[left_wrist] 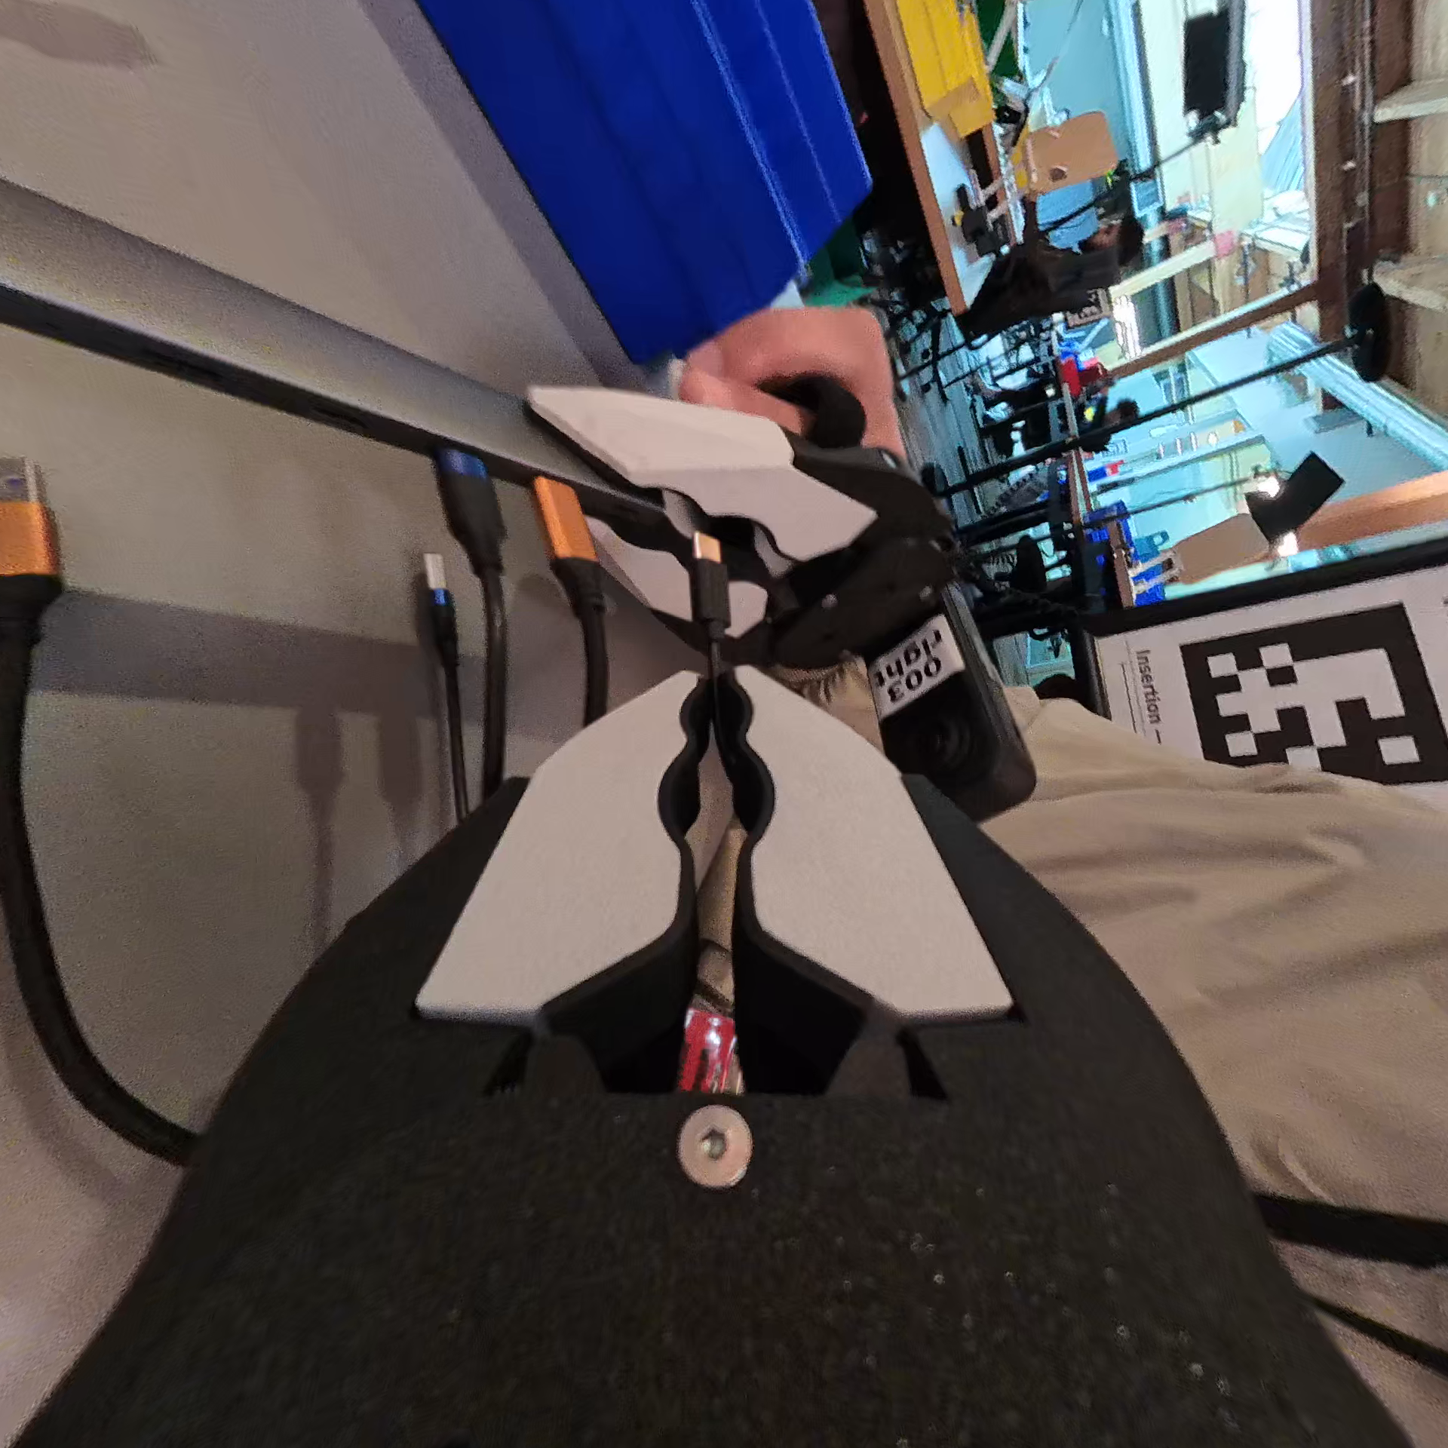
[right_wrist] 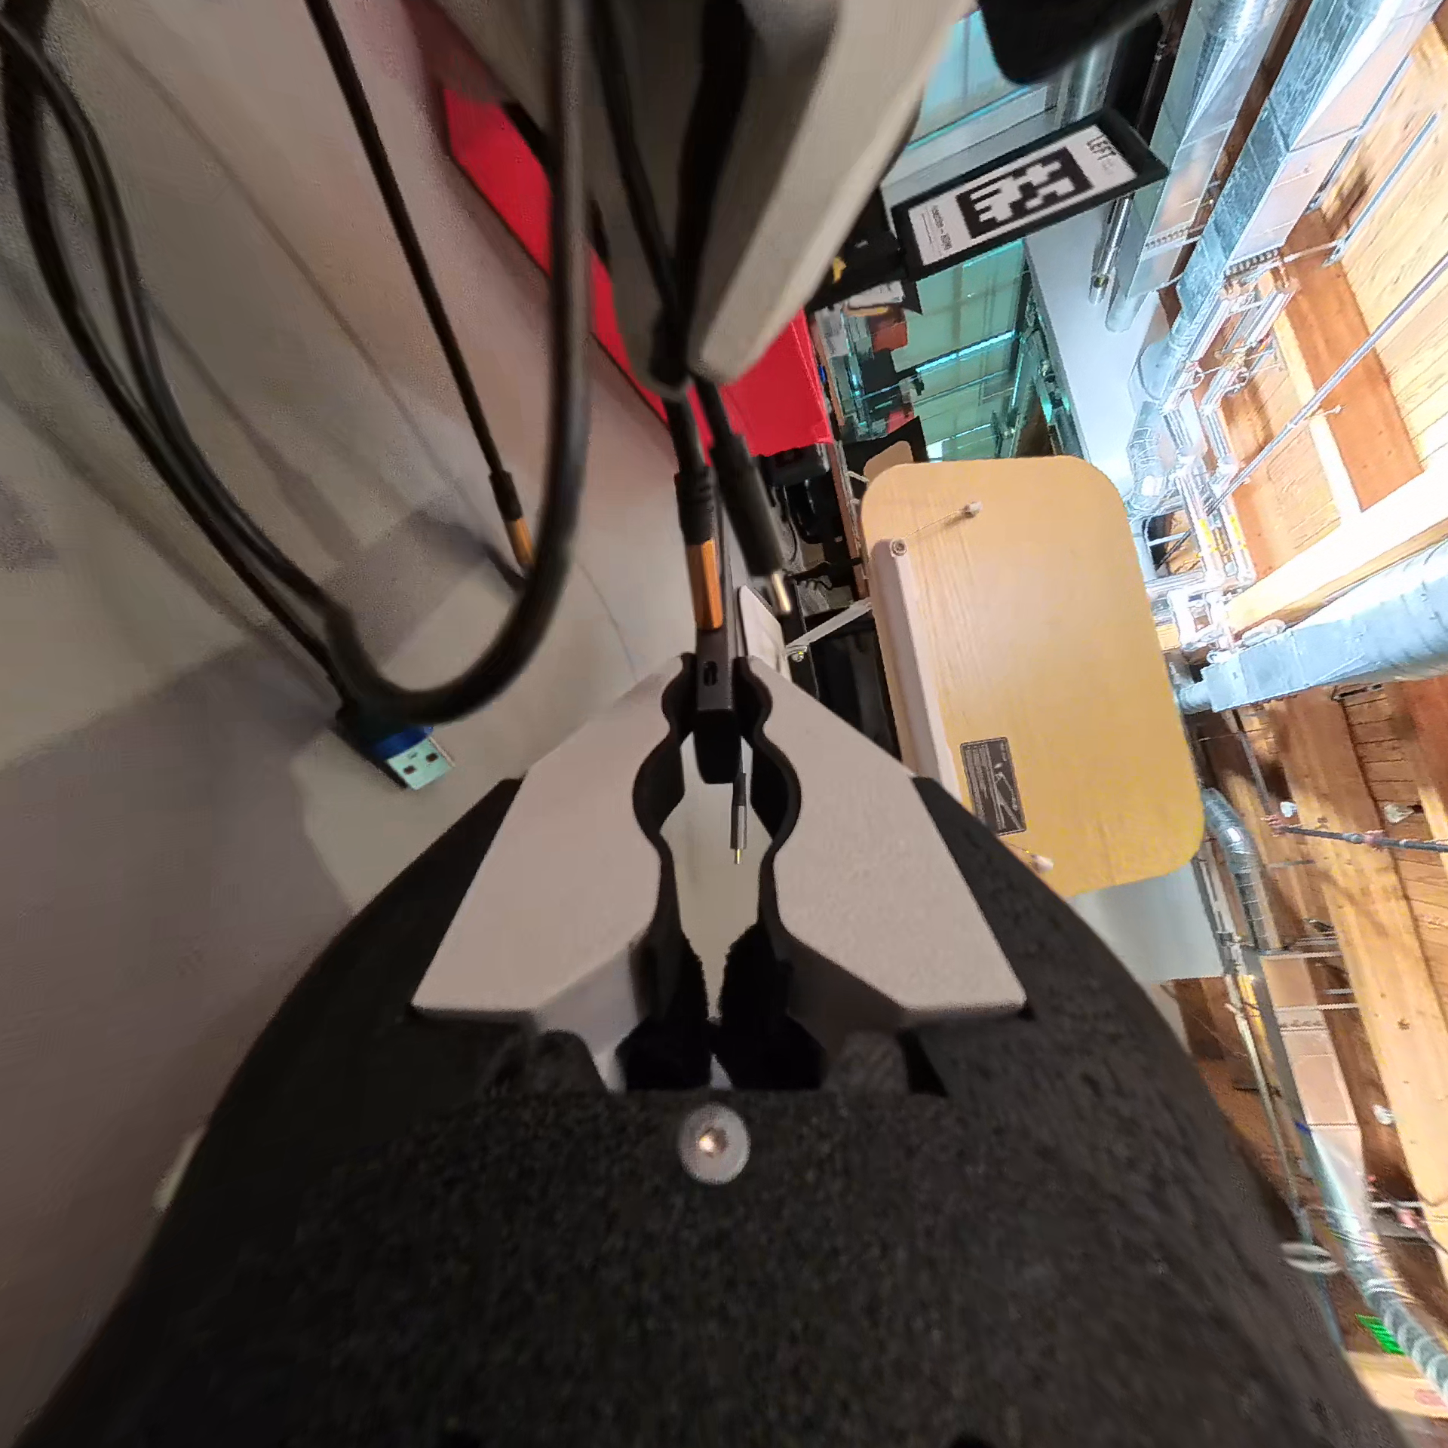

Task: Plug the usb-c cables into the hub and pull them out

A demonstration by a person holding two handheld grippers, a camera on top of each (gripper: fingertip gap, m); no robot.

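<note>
Two claws work at one hub. At frame centre of the left wrist view, the left claw (left_wrist: 714, 689) is pinched narrow on a thin black usb-c cable (left_wrist: 709, 599), its plug tip just short of the hub (left_wrist: 439, 407), a long grey bar running from the left edge. Beyond, the right claw (left_wrist: 689, 501) clamps the hub's end; the right wrist view shows the right claw (right_wrist: 709, 689) closed on it. Black-and-blue (left_wrist: 470, 501) and orange (left_wrist: 564, 529) plugs sit in the hub's side, left of centre, above the grey worktop (left_wrist: 235, 744).
</note>
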